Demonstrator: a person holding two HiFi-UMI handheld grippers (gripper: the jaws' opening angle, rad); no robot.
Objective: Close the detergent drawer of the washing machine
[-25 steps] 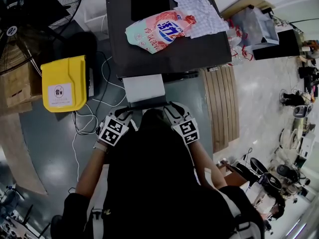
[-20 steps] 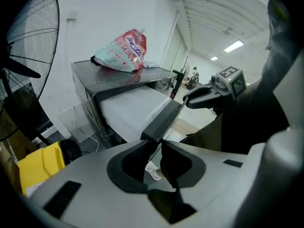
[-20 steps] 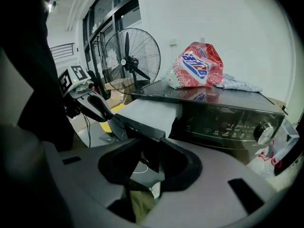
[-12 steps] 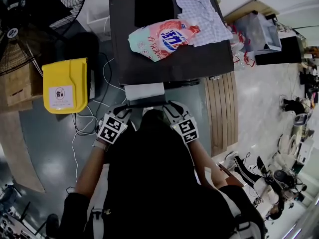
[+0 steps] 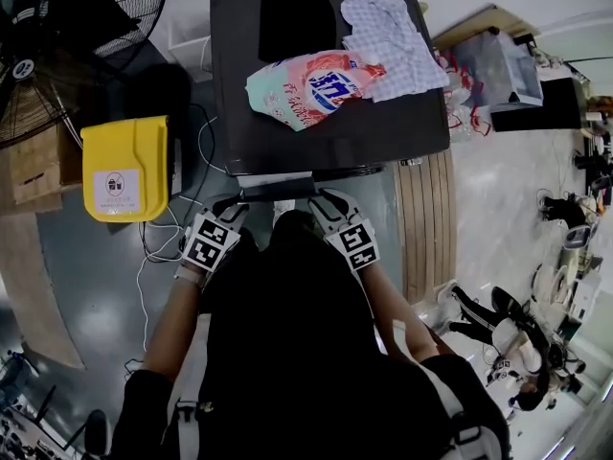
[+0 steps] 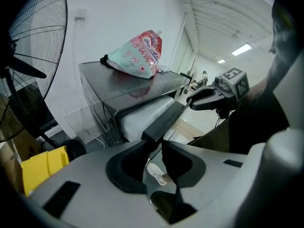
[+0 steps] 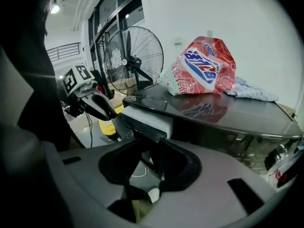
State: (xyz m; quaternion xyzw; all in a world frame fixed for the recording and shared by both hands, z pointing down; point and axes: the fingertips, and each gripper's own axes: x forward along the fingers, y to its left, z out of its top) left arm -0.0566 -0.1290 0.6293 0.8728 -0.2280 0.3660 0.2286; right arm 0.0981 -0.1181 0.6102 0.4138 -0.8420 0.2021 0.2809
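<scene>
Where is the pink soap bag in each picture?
Head view: the pink soap bag lies top middle, on the washing machine's dark top.
Left gripper view: upper middle, on that same top.
Right gripper view: upper right, on it too.
Shared landmark: the big black fan, left of the bag in all three.

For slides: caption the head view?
Left gripper and right gripper grip the nearly shut detergent drawer of the washing machine.

Bright, even indoor light; glare on floor; heavy fisheye warp, dark vignette at corners.
</scene>
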